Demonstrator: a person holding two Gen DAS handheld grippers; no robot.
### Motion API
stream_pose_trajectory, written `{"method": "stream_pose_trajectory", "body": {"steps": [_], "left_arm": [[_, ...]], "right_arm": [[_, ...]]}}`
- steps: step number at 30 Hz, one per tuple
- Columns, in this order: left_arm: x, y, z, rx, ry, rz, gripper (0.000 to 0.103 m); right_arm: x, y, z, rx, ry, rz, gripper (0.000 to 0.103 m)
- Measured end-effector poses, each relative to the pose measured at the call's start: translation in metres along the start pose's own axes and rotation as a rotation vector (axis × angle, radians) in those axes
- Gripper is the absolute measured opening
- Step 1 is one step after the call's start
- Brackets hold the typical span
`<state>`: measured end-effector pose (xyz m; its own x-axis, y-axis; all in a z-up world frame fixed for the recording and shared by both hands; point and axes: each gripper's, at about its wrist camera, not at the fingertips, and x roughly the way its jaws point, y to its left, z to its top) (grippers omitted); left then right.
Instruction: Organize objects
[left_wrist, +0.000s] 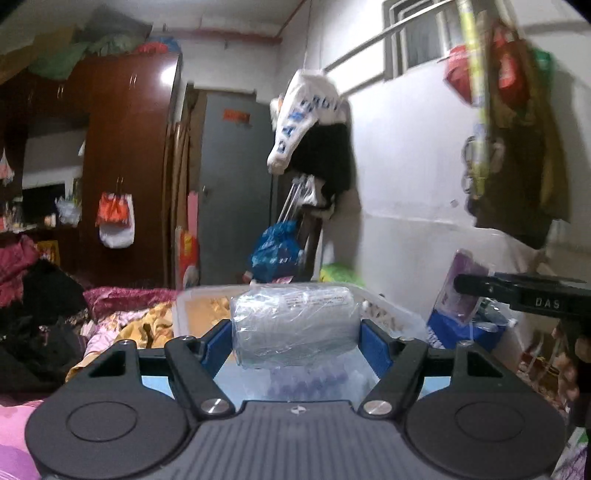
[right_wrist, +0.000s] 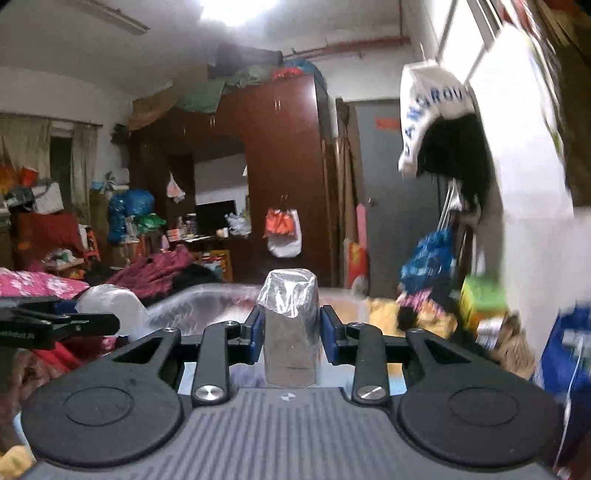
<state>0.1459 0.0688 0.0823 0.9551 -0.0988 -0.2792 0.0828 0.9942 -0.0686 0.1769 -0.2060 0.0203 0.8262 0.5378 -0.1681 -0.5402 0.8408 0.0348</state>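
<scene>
**Both grippers loaded above the bin**

The left gripper (left_wrist: 295, 332) pinches a plastic-wrapped roll (left_wrist: 295, 325) lying crosswise between its blue fingers (left_wrist: 218, 339); the right gripper (right_wrist: 290, 332) pinches a wrapped grey block (right_wrist: 290, 328) standing upright; both are carried in the air, with the clear plastic bin (left_wrist: 388, 314) on the cluttered bed (left_wrist: 122, 317) just ahead of each.

The step in hand looks like carrying these into the bin; to do it well, bring one gripper over the rim at a time, since the other gripper's arm shows close at the edge of each view and they could knock together; lower until the item rests on the bin's floor before spreading the fingers, because slick wrap may slide; lay the roll flat so it cannot roll; set the block beside it, not on top.
</scene>
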Motion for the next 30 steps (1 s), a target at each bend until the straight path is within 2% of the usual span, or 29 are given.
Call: {"method": "stream_pose_trajectory", "body": {"steps": [3, 6, 8, 9, 10, 12, 18, 21, 23, 27, 30], "left_arm": [[0.052, 0.013, 0.03, -0.045, 0.159, 0.053, 0.076], [0.095, 0.029, 0.033, -0.075, 0.291, 0.104, 0.076], [0.116, 0.036, 0.028, -0.077, 0.377, 0.092, 0.076], [0.122, 0.036, 0.024, -0.059, 0.393, 0.077, 0.076], [0.123, 0.032, 0.023, -0.021, 0.391, 0.08, 0.076], [0.121, 0.029, 0.023, -0.017, 0.39, 0.08, 0.076], [0.125, 0.029, 0.027, 0.014, 0.402, 0.064, 0.076], [0.131, 0.03, 0.023, 0.012, 0.41, 0.04, 0.076], [0.138, 0.03, 0.019, 0.01, 0.426, 0.057, 0.076], [0.139, 0.019, 0.011, 0.063, 0.407, 0.087, 0.076], [0.135, 0.023, 0.011, 0.039, 0.401, 0.046, 0.077]], "right_arm": [[0.049, -0.002, 0.027, 0.024, 0.08, -0.027, 0.035], [0.103, -0.011, 0.029, 0.061, 0.203, -0.071, 0.035], [0.124, -0.016, 0.022, 0.101, 0.264, -0.053, 0.035], [0.137, -0.018, 0.018, 0.112, 0.3, -0.049, 0.036], [0.143, -0.02, 0.014, 0.108, 0.318, -0.06, 0.036], [0.155, -0.018, 0.008, 0.09, 0.35, -0.086, 0.036], [0.166, -0.013, -0.002, 0.076, 0.406, -0.088, 0.036], [0.161, -0.013, -0.007, 0.077, 0.416, -0.095, 0.036], [0.159, -0.014, -0.01, 0.08, 0.422, -0.099, 0.036], [0.16, -0.016, -0.011, 0.078, 0.43, -0.102, 0.036], [0.16, -0.014, -0.01, 0.062, 0.434, -0.112, 0.039]]}}
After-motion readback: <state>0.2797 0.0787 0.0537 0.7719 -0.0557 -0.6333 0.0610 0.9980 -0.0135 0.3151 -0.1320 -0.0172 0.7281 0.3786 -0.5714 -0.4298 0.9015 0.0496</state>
